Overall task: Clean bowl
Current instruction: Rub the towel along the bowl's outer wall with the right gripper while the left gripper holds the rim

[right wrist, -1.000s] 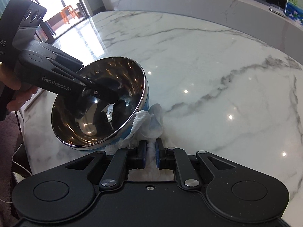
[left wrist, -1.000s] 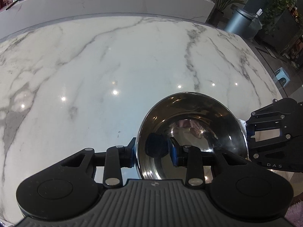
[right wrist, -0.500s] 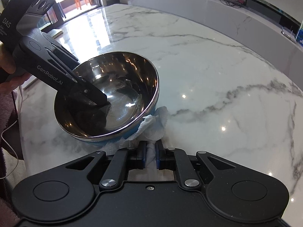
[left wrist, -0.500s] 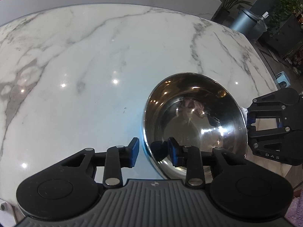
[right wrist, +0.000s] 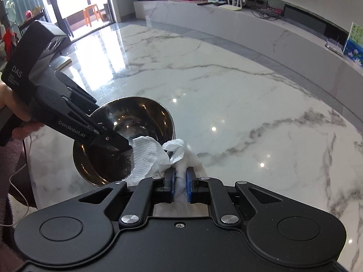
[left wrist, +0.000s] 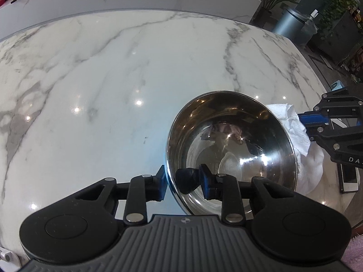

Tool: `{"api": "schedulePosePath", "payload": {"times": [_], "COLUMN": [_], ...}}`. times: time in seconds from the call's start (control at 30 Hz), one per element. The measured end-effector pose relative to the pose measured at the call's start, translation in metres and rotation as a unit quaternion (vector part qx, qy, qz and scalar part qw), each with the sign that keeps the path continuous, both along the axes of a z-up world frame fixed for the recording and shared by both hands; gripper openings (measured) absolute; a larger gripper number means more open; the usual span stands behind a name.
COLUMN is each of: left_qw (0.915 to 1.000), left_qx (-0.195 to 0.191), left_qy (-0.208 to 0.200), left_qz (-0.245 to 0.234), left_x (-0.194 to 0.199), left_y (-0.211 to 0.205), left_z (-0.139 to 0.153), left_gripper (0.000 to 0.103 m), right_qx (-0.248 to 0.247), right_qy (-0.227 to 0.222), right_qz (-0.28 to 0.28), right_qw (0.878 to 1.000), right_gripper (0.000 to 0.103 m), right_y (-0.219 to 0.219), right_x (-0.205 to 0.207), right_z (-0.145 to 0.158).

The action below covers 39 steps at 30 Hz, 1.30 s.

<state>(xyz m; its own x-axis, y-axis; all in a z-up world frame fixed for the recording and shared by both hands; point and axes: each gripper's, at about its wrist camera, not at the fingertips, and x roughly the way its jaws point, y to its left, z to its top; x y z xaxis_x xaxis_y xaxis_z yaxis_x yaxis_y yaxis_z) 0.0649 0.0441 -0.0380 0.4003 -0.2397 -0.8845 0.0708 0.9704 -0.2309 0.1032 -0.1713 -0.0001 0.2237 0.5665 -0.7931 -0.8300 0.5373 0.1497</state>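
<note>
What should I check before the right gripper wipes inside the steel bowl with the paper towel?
1. Left gripper clamps the steel bowl rim, one finger inside, one outside: ok.
2. Right gripper shut on the paper towel: ok.
3. Towel already lies over the bowl rim: ok.
4. Bowl tilted toward the towel side: ok.
5. Bowl resting on the marble table or lifted: cannot tell.
6. Dirt remaining inside bowl: cannot tell, reflections hide it.

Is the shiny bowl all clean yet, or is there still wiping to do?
Not finished. Done: the left gripper clamps the bowl by its rim, and the right gripper pinches a white paper towel. In hand: the towel reaches over the rim. Left: wiping the inside; how clean it is, I cannot tell.
</note>
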Motion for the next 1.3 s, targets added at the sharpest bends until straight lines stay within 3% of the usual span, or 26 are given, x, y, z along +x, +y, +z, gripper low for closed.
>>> {"api": "schedulePosePath", "payload": {"times": [0.33, 0.73, 1.07, 1.3], "left_qw": [0.9999, 0.9998, 0.9985, 0.9987], "left_qx": [0.003, 0.0, -0.018, -0.02], "left_qy": [-0.013, -0.019, 0.001, 0.021], "left_qz": [0.002, 0.008, 0.051, 0.043], "left_x": [0.008, 0.013, 0.004, -0.002], "left_y": [0.004, 0.007, 0.013, 0.013], "left_z": [-0.001, -0.001, 0.004, -0.003], "left_gripper": [0.028, 0.028, 0.031, 0.03], "right_qx": [0.049, 0.035, 0.016, 0.01], "right_qy": [0.048, 0.072, 0.064, 0.063], "right_qz": [-0.021, -0.015, -0.019, -0.025], "right_qw": [0.997, 0.997, 0.998, 0.998], "right_gripper": [0.009, 0.009, 0.009, 0.009], "right_y": [-0.008, 0.003, 0.009, 0.011], "right_x": [0.007, -0.008, -0.011, -0.011], "right_z": [-0.012, -0.042, -0.041, -0.041]}}
